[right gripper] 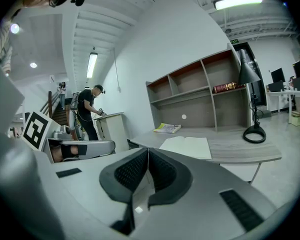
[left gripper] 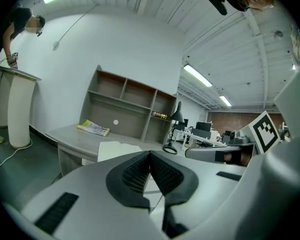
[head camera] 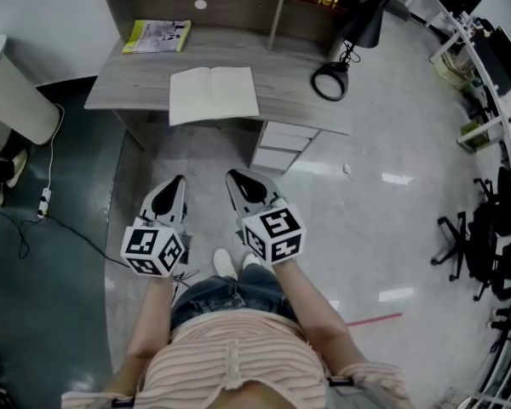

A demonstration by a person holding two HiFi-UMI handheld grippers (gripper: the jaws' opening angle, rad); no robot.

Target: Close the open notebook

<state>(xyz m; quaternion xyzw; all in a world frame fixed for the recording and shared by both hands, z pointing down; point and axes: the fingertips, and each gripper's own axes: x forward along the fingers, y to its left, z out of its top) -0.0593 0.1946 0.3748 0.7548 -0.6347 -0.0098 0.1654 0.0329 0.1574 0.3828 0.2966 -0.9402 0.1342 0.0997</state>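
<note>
The left tongs (head camera: 178,181) and right tongs (head camera: 232,177) are both closed and empty. The open notebook (head camera: 213,95) lies ahead on the counter (head camera: 298,100), well apart, long axis crosswise, neither hand clearly nearer.

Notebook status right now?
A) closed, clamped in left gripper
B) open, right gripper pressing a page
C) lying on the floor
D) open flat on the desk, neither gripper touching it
D: the notebook lies open on the desk, while the left gripper and right gripper are over the floor short of the desk, jaws together and empty.
</note>
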